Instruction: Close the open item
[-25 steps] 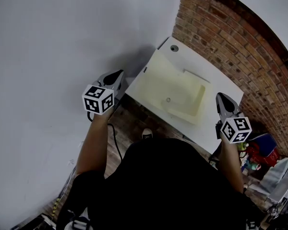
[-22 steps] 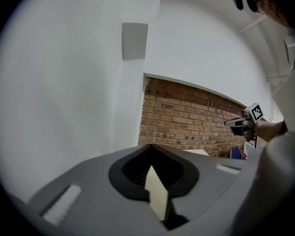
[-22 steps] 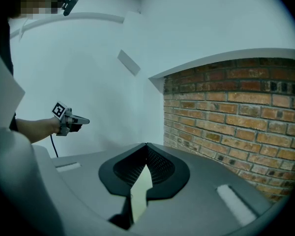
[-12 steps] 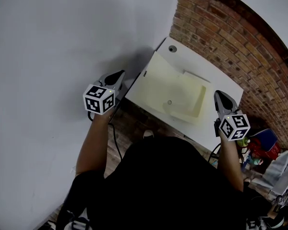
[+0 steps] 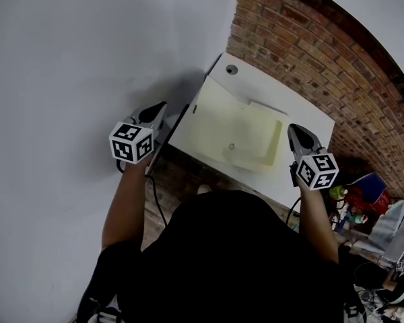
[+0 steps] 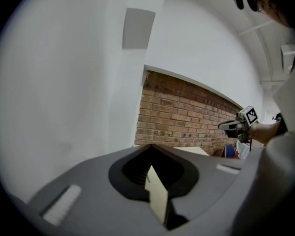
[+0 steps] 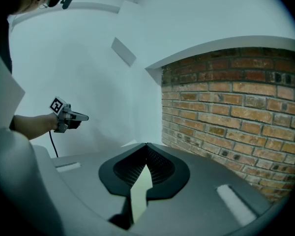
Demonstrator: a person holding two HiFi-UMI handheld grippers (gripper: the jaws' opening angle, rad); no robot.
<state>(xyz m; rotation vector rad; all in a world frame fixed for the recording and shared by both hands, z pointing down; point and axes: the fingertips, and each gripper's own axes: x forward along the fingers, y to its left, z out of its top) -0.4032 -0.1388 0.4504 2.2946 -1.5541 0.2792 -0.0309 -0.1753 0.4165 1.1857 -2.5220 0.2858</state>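
The left tool (image 5: 160,106), clenched on nothing, hangs just left of the white worktop (image 5: 276,93). The cream drawer (image 5: 219,123) stands open under it, between the 2 tools. The right tool (image 5: 293,129), also clenched and empty, has edged nearer the drawer's right side than 1 second ago.

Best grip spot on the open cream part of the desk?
Take the cream part by its near edge, coming from the person's side: that edge is bare and faces the person, while the brick wall blocks the far side. Whether it slides or hinges is unclear.
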